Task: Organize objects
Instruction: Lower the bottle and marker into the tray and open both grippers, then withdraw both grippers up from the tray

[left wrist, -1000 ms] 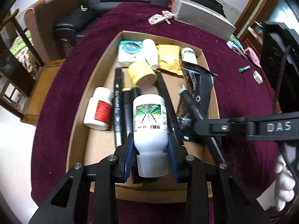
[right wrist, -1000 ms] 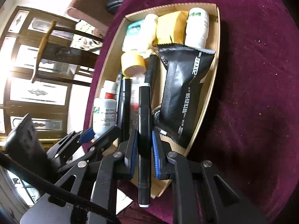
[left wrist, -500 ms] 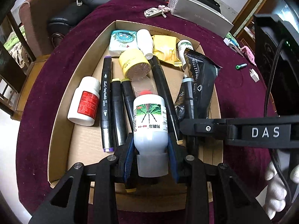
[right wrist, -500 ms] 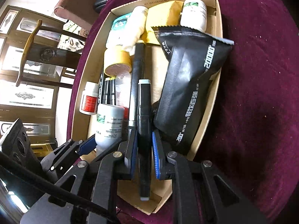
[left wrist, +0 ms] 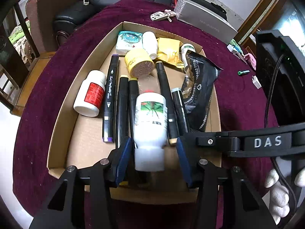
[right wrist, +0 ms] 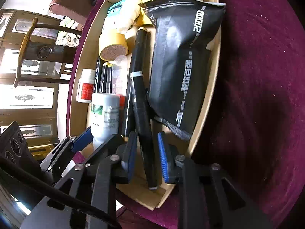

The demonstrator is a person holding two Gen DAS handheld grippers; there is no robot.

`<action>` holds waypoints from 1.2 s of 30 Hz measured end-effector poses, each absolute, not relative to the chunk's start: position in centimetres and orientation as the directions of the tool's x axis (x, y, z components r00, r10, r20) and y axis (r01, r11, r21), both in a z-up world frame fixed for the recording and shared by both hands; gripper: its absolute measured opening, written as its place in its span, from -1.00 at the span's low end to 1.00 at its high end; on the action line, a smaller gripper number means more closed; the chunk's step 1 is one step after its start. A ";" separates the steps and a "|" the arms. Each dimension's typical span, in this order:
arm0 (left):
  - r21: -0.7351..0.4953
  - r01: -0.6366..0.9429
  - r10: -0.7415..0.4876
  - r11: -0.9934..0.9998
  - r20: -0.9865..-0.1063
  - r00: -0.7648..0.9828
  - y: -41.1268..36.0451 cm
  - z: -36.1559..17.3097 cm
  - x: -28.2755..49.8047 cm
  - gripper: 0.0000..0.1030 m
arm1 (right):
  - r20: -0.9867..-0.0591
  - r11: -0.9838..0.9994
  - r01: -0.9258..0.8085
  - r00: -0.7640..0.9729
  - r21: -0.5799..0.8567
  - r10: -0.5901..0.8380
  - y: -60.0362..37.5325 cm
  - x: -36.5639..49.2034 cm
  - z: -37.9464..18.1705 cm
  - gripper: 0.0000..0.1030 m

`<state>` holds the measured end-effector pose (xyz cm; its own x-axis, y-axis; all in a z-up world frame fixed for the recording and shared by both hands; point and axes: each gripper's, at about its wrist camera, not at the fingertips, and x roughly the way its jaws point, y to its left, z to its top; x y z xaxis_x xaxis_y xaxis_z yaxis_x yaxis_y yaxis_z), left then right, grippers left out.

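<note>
A white bottle with a green label (left wrist: 149, 118) lies cap toward me in the cardboard box (left wrist: 63, 114), on top of black markers. My left gripper (left wrist: 152, 160) straddles its cap. The jaws are opening, and a gap shows between each blue pad and the bottle. In the right wrist view a black marker (right wrist: 143, 124) lies tilted between the pads of my right gripper (right wrist: 146, 152). Those jaws are opening too, and neither pad touches the marker. The same bottle (right wrist: 104, 112) sits just left of it.
The box also holds a red-labelled white bottle (left wrist: 91, 95), a yellow tape roll (left wrist: 140, 64), a black pouch (left wrist: 200, 87), a tissue pack (left wrist: 129, 42), a yellow packet (left wrist: 169, 53) and several markers. A grey carton (left wrist: 205, 21) and keys (left wrist: 160, 16) lie on the maroon cloth.
Both pairs of jaws have parted. The bottle and the marker, gripped before, now rest loose in the box between the pads, and the marker has tipped sideways.
</note>
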<state>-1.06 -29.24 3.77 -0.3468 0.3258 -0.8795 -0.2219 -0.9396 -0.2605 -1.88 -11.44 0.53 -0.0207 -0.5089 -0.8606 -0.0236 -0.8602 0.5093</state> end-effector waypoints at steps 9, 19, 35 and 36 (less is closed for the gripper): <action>-0.141 -0.113 0.180 -0.984 -0.825 -0.536 -28.9 8.5 2.3 -0.16 | -0.822 -0.822 0.082 -0.050 0.563 -0.568 -9.2 0.0 3.3 -0.41; 0.011 0.083 -0.080 -0.997 -0.417 -0.905 -24.7 23.6 10.7 0.98 | -0.795 -0.863 0.160 -0.337 0.480 -0.505 -4.5 2.2 10.5 -0.20; 0.028 0.195 -0.173 -0.980 -0.594 -0.786 -24.2 22.4 10.3 0.98 | -0.775 -0.903 0.382 -0.503 0.195 -0.381 -6.4 7.9 14.5 0.05; 0.037 0.202 -0.184 -0.979 -0.598 -0.780 -24.2 22.3 10.3 0.98 | -0.778 -0.901 0.390 -0.501 0.189 -0.380 -6.8 8.1 14.4 0.05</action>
<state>10.29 -24.24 22.30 -0.7801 -0.1837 -0.5981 0.2024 -0.9786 0.0367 8.12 -6.76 14.38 -0.5008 -0.3799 -0.7777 0.3899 -0.9012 0.1891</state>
